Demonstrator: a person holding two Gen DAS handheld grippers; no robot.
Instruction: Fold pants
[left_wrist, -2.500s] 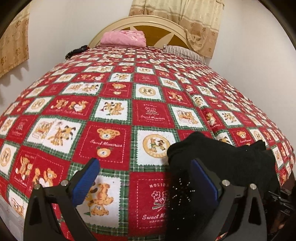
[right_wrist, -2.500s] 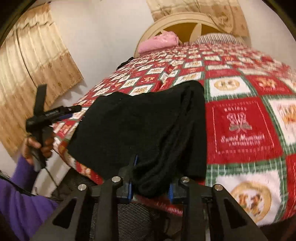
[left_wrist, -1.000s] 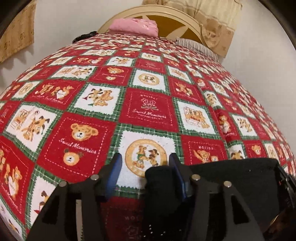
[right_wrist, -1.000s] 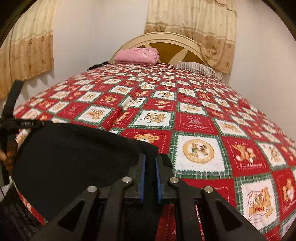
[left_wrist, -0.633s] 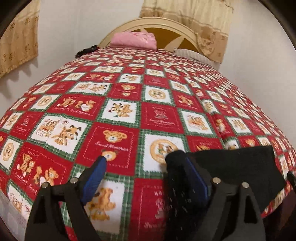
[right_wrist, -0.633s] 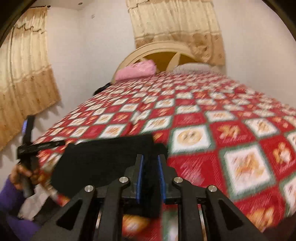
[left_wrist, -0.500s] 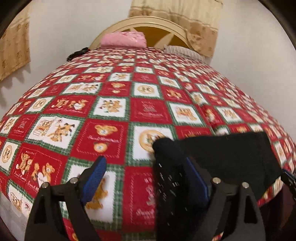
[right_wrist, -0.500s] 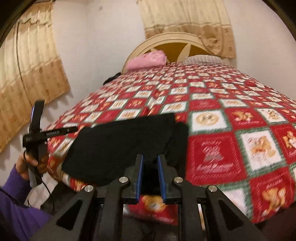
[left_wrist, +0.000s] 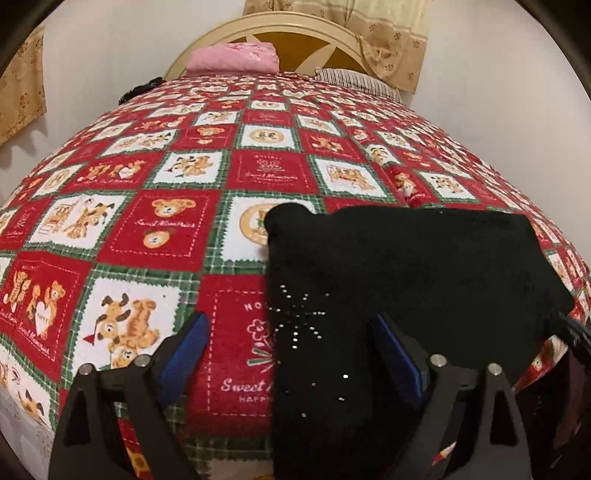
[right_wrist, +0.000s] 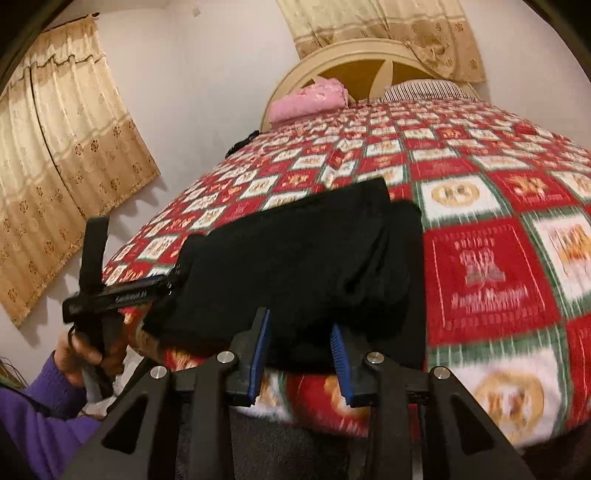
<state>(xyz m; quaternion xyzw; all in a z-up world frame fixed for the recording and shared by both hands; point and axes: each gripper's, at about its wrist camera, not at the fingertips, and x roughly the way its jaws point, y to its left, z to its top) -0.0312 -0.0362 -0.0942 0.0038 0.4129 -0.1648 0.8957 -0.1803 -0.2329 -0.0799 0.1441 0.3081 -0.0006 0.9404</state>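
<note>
Pants of soft, matte black knit lie folded into a thick, roughly rectangular pad at the near edge of the bed, on a fleecy bedspread of red and white squares with green plaid borders, printed with teddy bears and script. Seen from the left wrist, the pad's long axis runs across the picture, parallel to the bed's near edge; one rounded corner points up the bed toward the headboard, and a strip of the cloth hangs toward the camera, dotted with small shiny studs in a starburst. The left gripper has just been opening — its blue-padded fingers stand wide apart, the hanging strip lying loose between them, against the right pad and clear of the left one. From the right wrist the fold shows as stacked layers with a bulging, rounded end toward the right. The right gripper has also just been opening; its ribbed blue pads stand a little apart at the pad's near edge, with black cloth between them, and whether they press on it I cannot tell. A hand in a purple knit sleeve holds the left gripper's black handle. At the bed's far end sit a pink folded blanket, a striped pillow and a cream arched headboard, with beige patterned curtains on the walls.
</note>
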